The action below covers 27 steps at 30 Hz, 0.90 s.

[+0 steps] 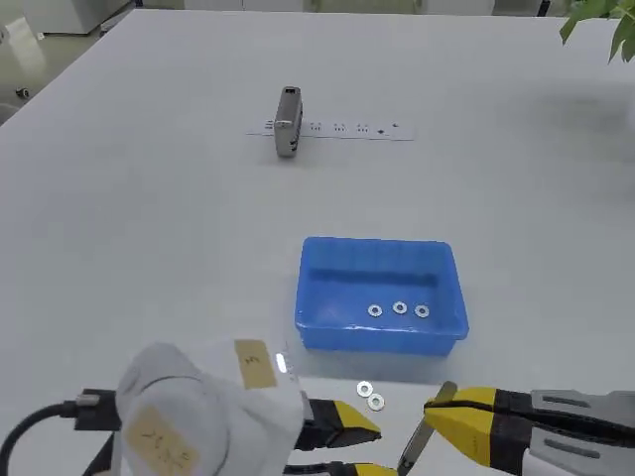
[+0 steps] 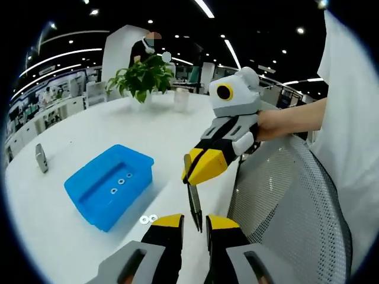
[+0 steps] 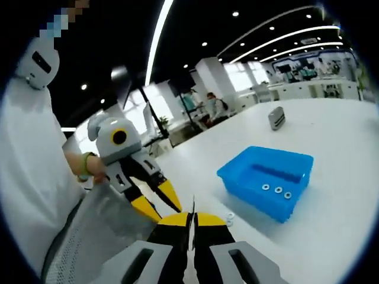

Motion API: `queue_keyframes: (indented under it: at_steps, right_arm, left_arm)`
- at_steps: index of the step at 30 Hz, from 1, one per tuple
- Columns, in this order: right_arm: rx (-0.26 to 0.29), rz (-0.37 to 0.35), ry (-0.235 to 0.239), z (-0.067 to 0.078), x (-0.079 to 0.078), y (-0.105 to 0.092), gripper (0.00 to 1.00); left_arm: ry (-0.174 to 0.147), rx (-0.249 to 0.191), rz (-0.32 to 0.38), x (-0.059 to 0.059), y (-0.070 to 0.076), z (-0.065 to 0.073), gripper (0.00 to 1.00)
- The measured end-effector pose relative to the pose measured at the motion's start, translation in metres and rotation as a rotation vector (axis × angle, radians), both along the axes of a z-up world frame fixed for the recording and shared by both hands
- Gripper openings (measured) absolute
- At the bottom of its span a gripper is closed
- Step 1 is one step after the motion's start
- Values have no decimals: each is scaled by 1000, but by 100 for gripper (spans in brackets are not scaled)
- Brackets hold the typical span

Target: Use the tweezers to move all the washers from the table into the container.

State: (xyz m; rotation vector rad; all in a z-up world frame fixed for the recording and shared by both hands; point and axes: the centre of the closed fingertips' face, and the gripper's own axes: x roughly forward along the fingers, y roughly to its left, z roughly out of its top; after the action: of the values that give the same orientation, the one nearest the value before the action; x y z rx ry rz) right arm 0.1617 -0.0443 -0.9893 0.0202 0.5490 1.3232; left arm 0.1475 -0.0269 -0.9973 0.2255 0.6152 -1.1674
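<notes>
Two small flat silver metal washers (image 1: 370, 395) lie on the smooth white table (image 1: 149, 218) just beside the near long wall of the blue rectangular plastic container (image 1: 382, 260). They lie close together; whether they touch cannot be told. Three more ring-shaped washers (image 1: 399, 308) lie in a row on the container's floor, towards that same wall.

The thin dark metal tweezers (image 1: 417, 444) are clamped between the yellow fingers of the right gripper (image 1: 437, 407), which are pressed together on them. The tweezers slant downward on the near side of the container, with their tip apart from the two loose washers. The left gripper (image 1: 382, 451), also on the container's near side, has its yellow fingers apart and holds nothing.

The left gripper view shows the tweezers (image 2: 194, 204) along their length, hanging point-down from the right gripper (image 2: 189, 174) with the tip over the narrow gap between the left gripper's own fingers. It also shows a hand on the right gripper, a grey mesh chair back (image 2: 284, 195) and a leafy green plant (image 2: 142, 74) beyond the container (image 2: 95, 207). The right gripper view shows the tweezers (image 3: 190, 228) edge-on, as a fine line. In the head view, a small grey metal block (image 1: 288, 121) stands on a printed white strip (image 1: 347, 129) well beyond the container.
</notes>
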Motion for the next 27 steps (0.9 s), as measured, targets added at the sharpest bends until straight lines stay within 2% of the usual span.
queue_keyframes:
  at_steps: [1, 2, 3, 4, 5, 7, 11, 15, 17, 18, 22, 27]
  right_arm:
    - [-41, 50, -56, -3, -4, 1, 0]
    - [-54, 63, -71, -3, -5, 1, 0]
    - [-91, 99, -104, -6, -10, 2, 0]
    - [-80, 122, -125, -1, -11, 7, 0]
    - [-107, 145, -152, -2, -11, 9, 0]
    - [-146, 194, -212, -3, -14, 13, 0]
    - [-184, 258, -268, -4, -19, 17, 0]
    - [-210, 296, -308, -5, -26, 20, 0]
    - [-219, 308, -320, -6, -30, 21, 0]
    - [-222, 312, -322, -6, -31, 21, 0]
    - [-228, 316, -329, -6, -33, 21, 0]
    - [-237, 324, -341, -6, -36, 23, 0]
  left_arm:
    - [-14, -11, -9, 1, 1, 7, 11]
    - [-17, -13, -10, 1, 2, 8, 11]
    - [-24, -17, -16, 2, 3, 14, 9]
    - [-37, -19, -28, 2, 3, 18, 7]
    - [-53, -20, -42, 3, 3, 24, 6]
    - [-66, -19, -51, 5, 3, 31, 5]
    - [-85, -21, -91, 4, 0, 41, 3]
    - [-81, 2, -152, -3, -5, 42, 1]
    - [-80, 7, -183, -7, -8, 40, 3]
    - [-58, 7, -199, -11, -10, 39, 4]
    - [-67, 39, -230, -14, -12, 33, 1]
    - [-73, 57, -260, -18, -17, 32, 0]
